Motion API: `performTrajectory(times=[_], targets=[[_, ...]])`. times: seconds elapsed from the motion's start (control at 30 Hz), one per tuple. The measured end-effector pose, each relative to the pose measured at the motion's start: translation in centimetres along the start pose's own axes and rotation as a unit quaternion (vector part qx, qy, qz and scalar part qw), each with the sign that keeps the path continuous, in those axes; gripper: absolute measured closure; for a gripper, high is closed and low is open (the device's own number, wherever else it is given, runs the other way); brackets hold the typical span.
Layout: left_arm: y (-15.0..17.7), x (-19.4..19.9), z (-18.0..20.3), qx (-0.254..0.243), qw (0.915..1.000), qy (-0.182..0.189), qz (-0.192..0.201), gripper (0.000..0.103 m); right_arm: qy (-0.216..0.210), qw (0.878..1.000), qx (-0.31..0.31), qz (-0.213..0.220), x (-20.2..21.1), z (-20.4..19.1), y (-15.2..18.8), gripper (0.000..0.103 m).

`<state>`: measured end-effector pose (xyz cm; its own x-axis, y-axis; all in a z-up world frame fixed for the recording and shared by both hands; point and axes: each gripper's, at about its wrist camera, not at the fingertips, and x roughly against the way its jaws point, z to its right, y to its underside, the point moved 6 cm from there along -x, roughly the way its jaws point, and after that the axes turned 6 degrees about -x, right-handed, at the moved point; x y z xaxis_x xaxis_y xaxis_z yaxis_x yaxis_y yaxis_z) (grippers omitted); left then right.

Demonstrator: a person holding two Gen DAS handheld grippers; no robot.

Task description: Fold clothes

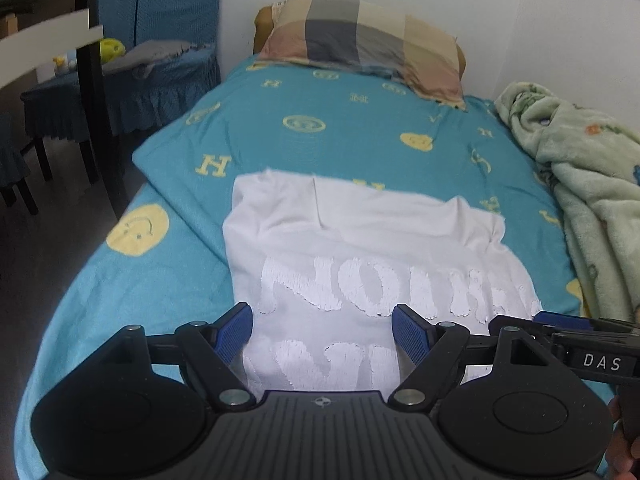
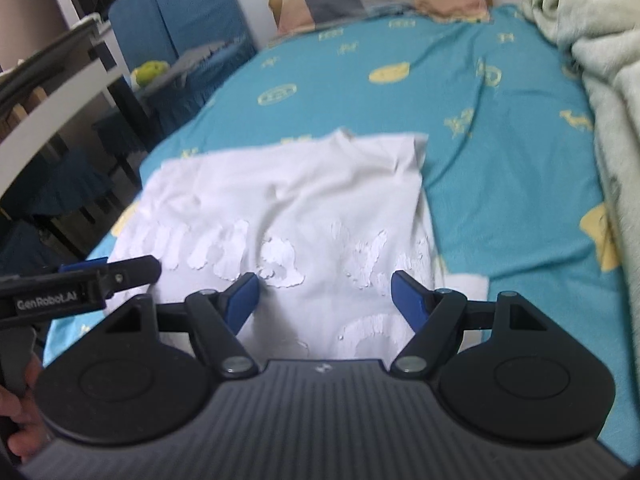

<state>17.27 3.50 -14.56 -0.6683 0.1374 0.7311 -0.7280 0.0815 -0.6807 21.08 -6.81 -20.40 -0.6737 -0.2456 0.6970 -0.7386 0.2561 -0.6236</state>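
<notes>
A white T-shirt (image 1: 360,236) with raised white lettering lies partly folded on the teal bed cover (image 1: 320,128), its sides turned in. My left gripper (image 1: 322,324) hovers over its near part, jaws wide apart with nothing between the blue pads (image 1: 236,332). In the right wrist view the same T-shirt (image 2: 288,196) lies below my right gripper (image 2: 324,292), which is open and empty too. Each gripper shows at the edge of the other's view: the right gripper (image 1: 576,320) at the right, the left gripper (image 2: 108,268) at the left.
A checked pillow (image 1: 360,40) lies at the head of the bed against the white wall. A crumpled pale green blanket (image 1: 580,184) fills the bed's right side. Left of the bed stand a dark chair (image 1: 92,80) and blue-covered furniture (image 1: 132,92) with small items.
</notes>
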Motion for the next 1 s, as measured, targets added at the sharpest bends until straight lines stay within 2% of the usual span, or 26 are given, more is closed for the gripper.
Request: performTrajectory(times=[0.2, 0.3, 0.4, 0.5, 0.63, 0.73, 0.87, 0.93, 1.0], targets=[[0.3, -0.5, -0.2, 0.006, 0.9999, 0.001, -0.015, 0.024, -0.014, 0.999, -0.03, -0.006, 0.2, 0.6, 0.4, 0.029], [0.3, 0.4, -0.5, 0.022, 0.9997, 0.005, -0.012, 0.024, -0.032, 0.996, -0.086, -0.006, 1.5, 1.3, 0.3, 0.028], [0.6, 2.0, -0.6, 0.052, 0.9985, 0.015, -0.008, 0.024, -0.058, 0.986, -0.156, -0.01, 2.9, 2.2, 0.9, 0.028], [1.0, 4.0, -0.5, 0.091, 0.9949, 0.044, -0.003, 0.024, -0.087, 0.968, -0.236, -0.018, 4.4, 3.1, 2.2, 0.026], [2.1, 5.7, 0.2, 0.127, 0.9887, 0.079, -0.003, 0.021, -0.132, 0.934, -0.33, -0.034, 5.2, 3.8, 3.6, 0.026], [3.0, 5.6, 0.8, 0.137, 0.9863, 0.09, -0.017, 0.021, -0.161, 0.911, -0.375, -0.05, 4.9, 3.6, 4.5, 0.025], [3.9, 4.5, 1.0, 0.151, 0.9836, 0.092, -0.038, 0.021, -0.168, 0.886, -0.423, -0.087, 3.5, 3.5, 6.1, 0.026], [4.2, 3.9, 0.6, 0.174, 0.9783, 0.102, -0.045, 0.021, -0.175, 0.873, -0.447, -0.087, 3.0, 3.7, 6.3, 0.026], [4.7, 3.0, 0.0, 0.216, 0.9669, 0.121, -0.06, 0.02, -0.182, 0.858, -0.473, -0.082, 2.5, 4.1, 6.3, 0.026]])
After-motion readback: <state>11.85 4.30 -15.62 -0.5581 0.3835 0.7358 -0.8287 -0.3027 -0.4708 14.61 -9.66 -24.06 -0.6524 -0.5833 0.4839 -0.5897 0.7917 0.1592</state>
